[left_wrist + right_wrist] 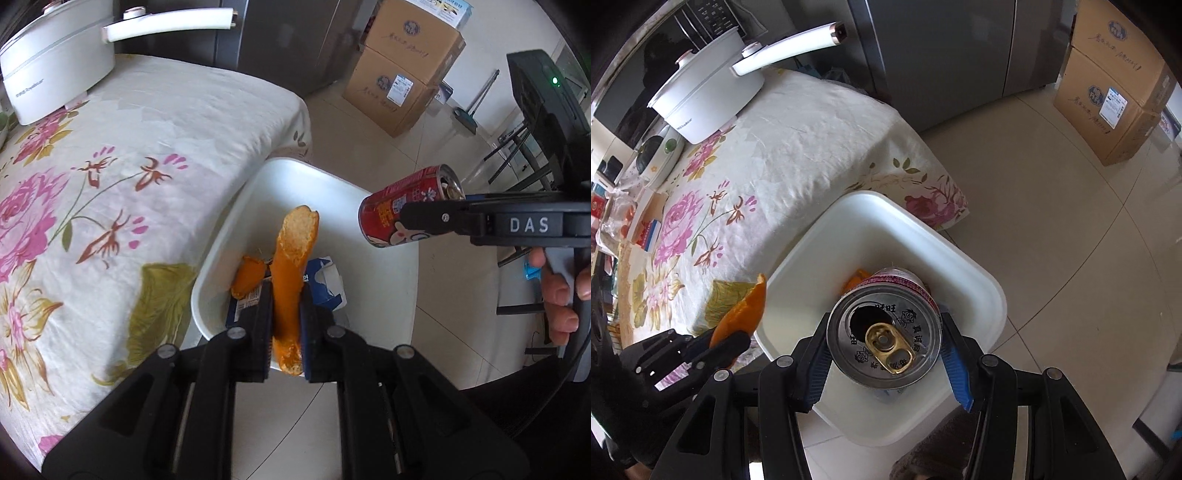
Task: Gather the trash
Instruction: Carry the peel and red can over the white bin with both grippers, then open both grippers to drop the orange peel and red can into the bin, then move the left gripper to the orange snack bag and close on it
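Observation:
My left gripper (286, 325) is shut on a long strip of orange peel (297, 236) and holds it over the white bin (343, 206). Another piece of peel (245, 277) and a blue-and-white carton (327, 282) lie inside the bin. My right gripper (884, 347) is shut on a red drink can (884, 332) with its opened top facing the camera, above the bin (871, 229). The left wrist view shows the can (399, 210) tilted in the right gripper (410, 218) at the bin's right side. In the right wrist view the left gripper (735, 341) carries the peel (742, 314) at the bin's left edge.
The bin stands on the tiled floor against a table with a floral cloth (147, 129). A white pot (55, 62) with a long handle sits at the table's far end. Cardboard boxes (402, 74) are stacked across the floor. A hand (561, 295) grips the right tool.

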